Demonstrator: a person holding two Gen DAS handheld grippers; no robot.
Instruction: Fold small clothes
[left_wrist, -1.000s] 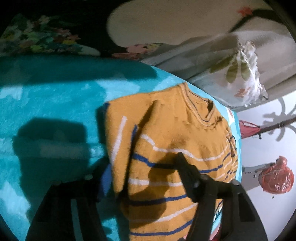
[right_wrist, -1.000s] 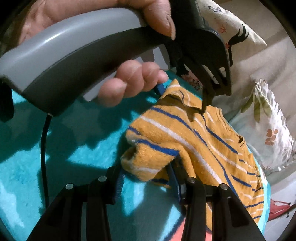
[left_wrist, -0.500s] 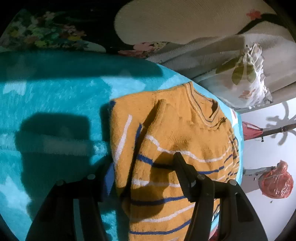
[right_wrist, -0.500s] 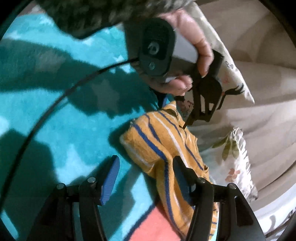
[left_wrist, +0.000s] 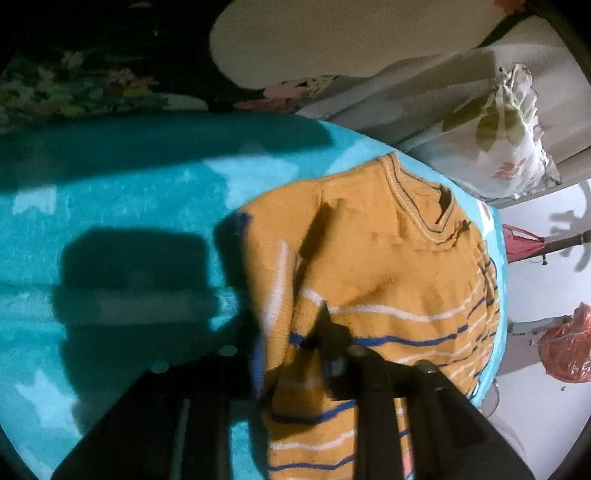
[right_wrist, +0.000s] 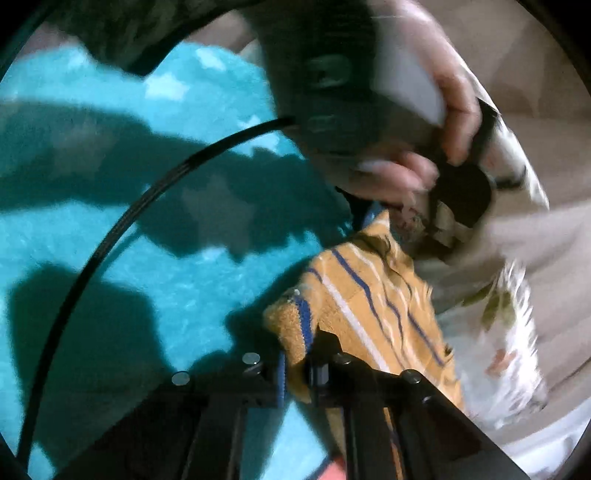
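A small mustard-yellow striped sweater (left_wrist: 388, 280) lies on a turquoise blanket (left_wrist: 129, 206) spread over a bed, its collar toward the pillows (left_wrist: 495, 147). Half a second earlier both claws stood open astride the knit; now each has bitten. The left claw (left_wrist: 291, 354) is closing on the folded-in sleeve edge along the sweater's side, fabric bunched between its jaws. The right claw (right_wrist: 299, 365) has clamped fully onto a corner of the hem (right_wrist: 291, 325). With two grips set, the next fold looks ready to be carried over. The left claw pitches steeply down at the cloth; the right comes in shallower, rolled since the earlier frame. The person's left hand (right_wrist: 417, 147) wraps the left handle, its cable (right_wrist: 122, 221) arcing across the blanket.
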